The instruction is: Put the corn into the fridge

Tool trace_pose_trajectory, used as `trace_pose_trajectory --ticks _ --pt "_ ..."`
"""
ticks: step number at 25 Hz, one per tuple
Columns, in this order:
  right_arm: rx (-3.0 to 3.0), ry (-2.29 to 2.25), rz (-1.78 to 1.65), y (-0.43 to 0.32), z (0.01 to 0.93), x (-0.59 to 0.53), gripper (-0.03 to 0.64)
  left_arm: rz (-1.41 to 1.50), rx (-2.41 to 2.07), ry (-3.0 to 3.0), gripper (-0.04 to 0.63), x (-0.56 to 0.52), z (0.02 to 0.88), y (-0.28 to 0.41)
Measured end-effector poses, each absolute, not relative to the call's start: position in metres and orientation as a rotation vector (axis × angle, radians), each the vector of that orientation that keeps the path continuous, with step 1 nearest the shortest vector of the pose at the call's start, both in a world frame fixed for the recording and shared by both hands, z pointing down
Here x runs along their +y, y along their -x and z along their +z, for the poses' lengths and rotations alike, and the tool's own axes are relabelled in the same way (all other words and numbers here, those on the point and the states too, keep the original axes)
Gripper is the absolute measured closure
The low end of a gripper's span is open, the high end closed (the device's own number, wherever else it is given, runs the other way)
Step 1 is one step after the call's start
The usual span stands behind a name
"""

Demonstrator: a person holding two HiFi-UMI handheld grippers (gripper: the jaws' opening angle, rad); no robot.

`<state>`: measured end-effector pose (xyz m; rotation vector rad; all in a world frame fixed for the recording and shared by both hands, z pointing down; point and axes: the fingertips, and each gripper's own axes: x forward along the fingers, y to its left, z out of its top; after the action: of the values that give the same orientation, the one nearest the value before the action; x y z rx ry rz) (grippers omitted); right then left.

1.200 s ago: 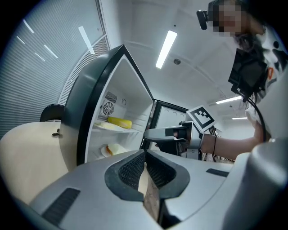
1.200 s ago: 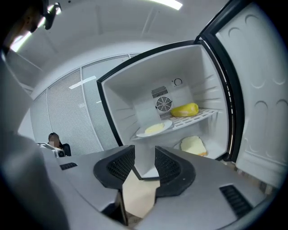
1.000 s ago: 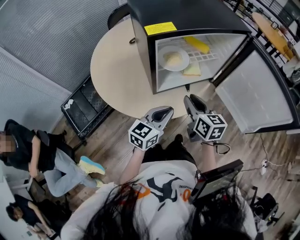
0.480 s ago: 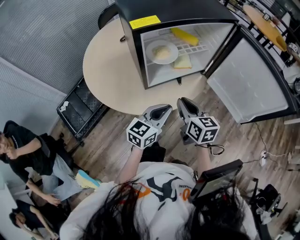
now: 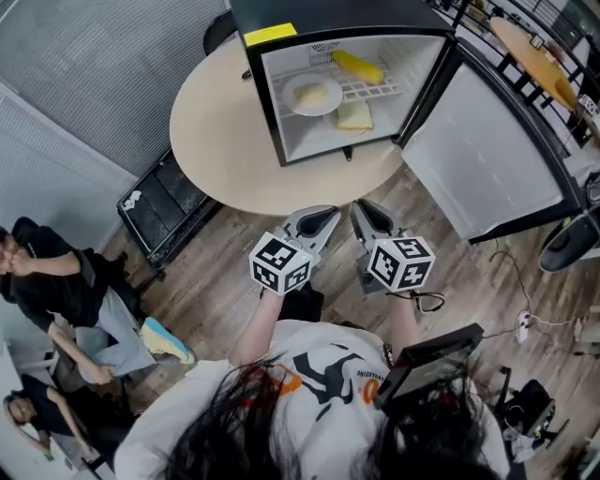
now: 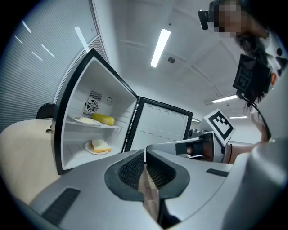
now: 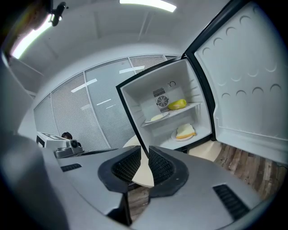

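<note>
Head view: I see the mini fridge (image 5: pixel 328 14) standing open at the far right edge of the round table (image 5: pixel 220 141). The corn (image 5: pixel 357 66) lies on its upper shelf beside a plate (image 5: pixel 312 94). My left gripper (image 5: pixel 322 216) and right gripper (image 5: pixel 362 210) hang side by side just off the table's near edge.

Left gripper view: jaws pressed together, nothing between them.

Right gripper view: jaws have just been closing and stand together, empty too.
</note>
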<state>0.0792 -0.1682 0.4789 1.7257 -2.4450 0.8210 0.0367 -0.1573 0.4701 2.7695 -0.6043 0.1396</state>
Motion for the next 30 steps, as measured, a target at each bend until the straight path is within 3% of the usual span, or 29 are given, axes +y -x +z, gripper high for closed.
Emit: trace_pose_trajectory --ticks 30 --pt "-2.537 -1.622 0.884 -0.104 0.484 0.013 0.554 0.200 -0.725 -2.760 0.584 0.026 0.463 -0.070"
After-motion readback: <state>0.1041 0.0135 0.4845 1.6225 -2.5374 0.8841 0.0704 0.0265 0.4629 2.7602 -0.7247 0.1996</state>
